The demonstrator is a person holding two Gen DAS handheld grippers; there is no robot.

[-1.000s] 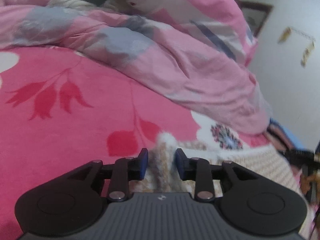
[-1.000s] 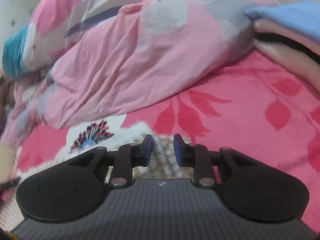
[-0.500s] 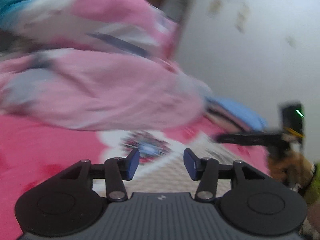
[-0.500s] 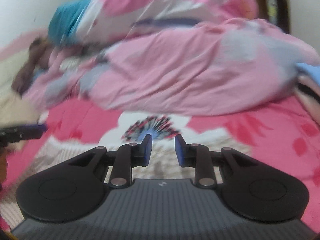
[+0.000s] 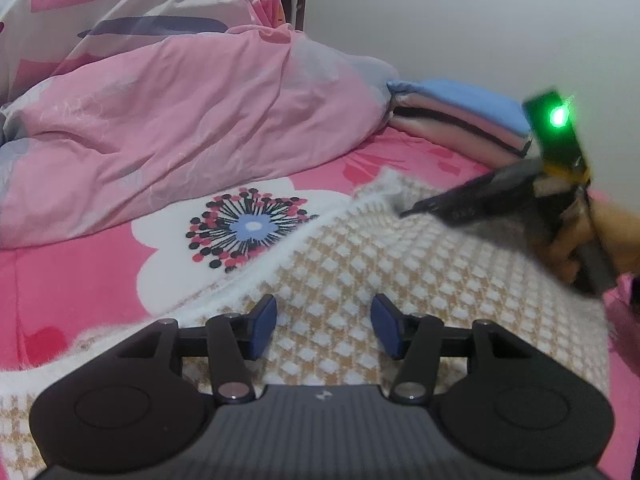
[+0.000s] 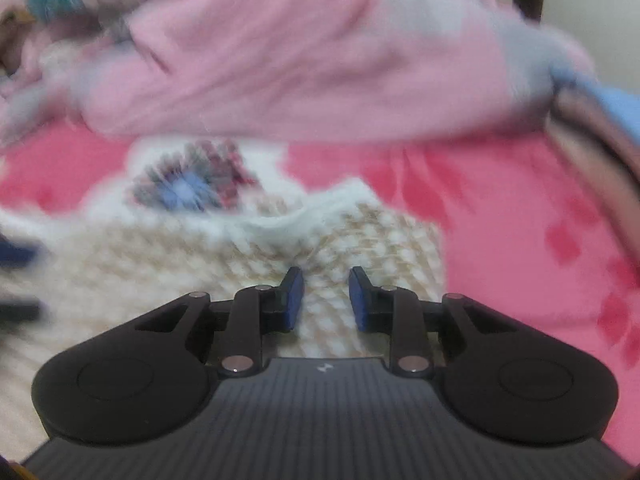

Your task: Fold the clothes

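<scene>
- the knitted garment (image 5: 400, 264), cream and tan in a small check, is lying spread on the bed (image 5: 72, 280), over the pink floral sheet and in front of the heaped pink duvet (image 5: 180, 120).
- the left claw (image 5: 323, 326) is hovering over the near part of the garment; its jaws have just been opening and are standing about half apart, with knit showing below the gap but nothing pressed between the blue pads (image 5: 264, 320).
- the right claw (image 6: 326, 298) is sitting low over the garment near its white edge (image 6: 288, 220); the jaws are narrow, with knit showing in the gap. this view is blurred, so whether the pads are pinching fabric cannot be told.
- in the left wrist view the right claw is appearing at the far corner of the garment, carried by a hand (image 5: 592, 240) under a green indicator light (image 5: 558, 116).
- a stack of folded clothes (image 5: 460, 116) is resting beside the duvet, apart from the garment.
- handling judgement: the knit is looking soft, light and limp. it is likely to sag and stretch when lifted, and the open stitch may be snagging on pad corners.
- grip judgement: taking hold at the thicker white edge or at a corner, one claw on each side, is likely giving the firmest purchase and an even fold line.
</scene>
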